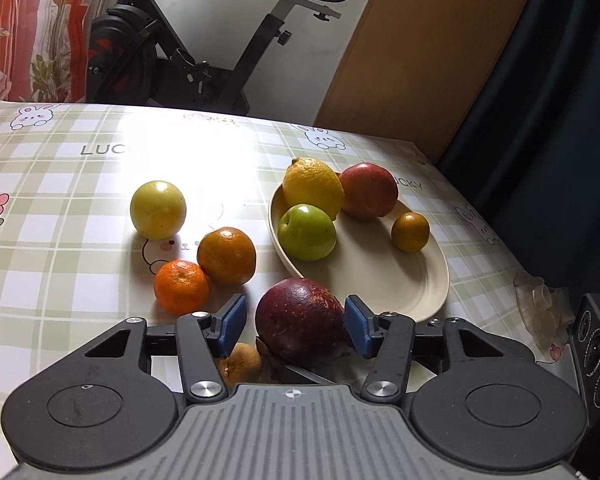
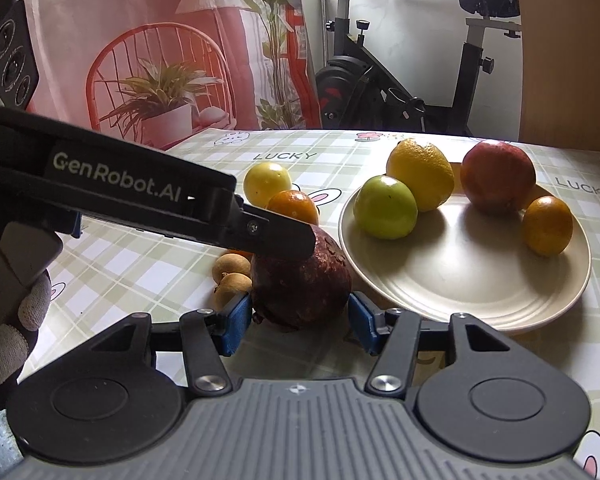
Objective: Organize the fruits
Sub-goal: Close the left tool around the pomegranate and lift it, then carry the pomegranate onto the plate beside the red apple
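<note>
A dark red round fruit (image 1: pixel 300 320) lies on the tablecloth beside the cream plate (image 1: pixel 380 284). My left gripper (image 1: pixel 296 324) is open around it, the right pad touching and a small gap at the left pad. The right wrist view has my right gripper (image 2: pixel 298 328) open, with the same fruit (image 2: pixel 300 284) at its fingertips and the left gripper's finger (image 2: pixel 284 236) lying over the fruit. On the plate sit a lemon (image 1: pixel 312 188), a green apple (image 1: pixel 306 232), a red apple (image 1: pixel 368 190) and a small orange (image 1: pixel 410 232).
Loose on the cloth to the left are a yellow-green fruit (image 1: pixel 158 210), an orange (image 1: pixel 226 256) and a mandarin (image 1: pixel 180 288). Two small brown fruits (image 2: pixel 232 276) lie by the dark fruit. A gloved hand (image 2: pixel 8 332) holds the left gripper. An exercise bike (image 1: pixel 188 52) stands behind the table.
</note>
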The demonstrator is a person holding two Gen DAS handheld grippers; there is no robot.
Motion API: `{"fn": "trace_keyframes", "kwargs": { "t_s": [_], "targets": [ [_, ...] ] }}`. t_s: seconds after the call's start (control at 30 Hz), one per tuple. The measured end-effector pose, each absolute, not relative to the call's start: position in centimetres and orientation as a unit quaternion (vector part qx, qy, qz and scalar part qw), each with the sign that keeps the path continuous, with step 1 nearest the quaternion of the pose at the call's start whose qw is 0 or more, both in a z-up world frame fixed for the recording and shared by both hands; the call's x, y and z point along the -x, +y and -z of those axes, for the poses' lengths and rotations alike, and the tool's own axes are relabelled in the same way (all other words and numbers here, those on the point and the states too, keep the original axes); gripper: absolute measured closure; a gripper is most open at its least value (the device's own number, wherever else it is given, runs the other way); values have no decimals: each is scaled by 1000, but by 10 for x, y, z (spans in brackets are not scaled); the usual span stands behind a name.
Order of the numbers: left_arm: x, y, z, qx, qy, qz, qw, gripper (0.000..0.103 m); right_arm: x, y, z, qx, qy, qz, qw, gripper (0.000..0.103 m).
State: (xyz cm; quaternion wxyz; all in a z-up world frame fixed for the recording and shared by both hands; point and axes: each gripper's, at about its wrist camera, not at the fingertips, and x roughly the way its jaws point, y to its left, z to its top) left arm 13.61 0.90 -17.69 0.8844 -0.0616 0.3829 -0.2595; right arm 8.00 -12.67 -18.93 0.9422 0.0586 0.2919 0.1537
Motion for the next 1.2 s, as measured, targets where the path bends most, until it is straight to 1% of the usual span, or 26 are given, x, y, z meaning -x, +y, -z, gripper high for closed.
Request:
{"fn": "trace_keyframes", "kwargs": {
  "t_s": [0.17, 0.3, 0.5, 0.83, 1.2],
  "targets": [
    [-144, 5, 182, 47, 390, 277, 877, 46, -84, -129, 190, -68, 291, -158, 941, 45],
    [-150, 7, 187, 57, 392, 282, 873, 44, -85, -129, 190, -68, 289, -158, 942, 45],
    [-150, 11, 186, 62, 392, 291, 871, 45, -83, -131, 188, -70, 286, -158, 942, 48],
    [-137, 7, 160, 61, 366, 301, 879, 45, -66, -138, 165, -68, 254, -155, 952, 49],
    [-142, -34, 147, 33, 354, 312, 881, 45, -63, -173, 158, -85, 238, -135, 958, 49]
  ]
}}
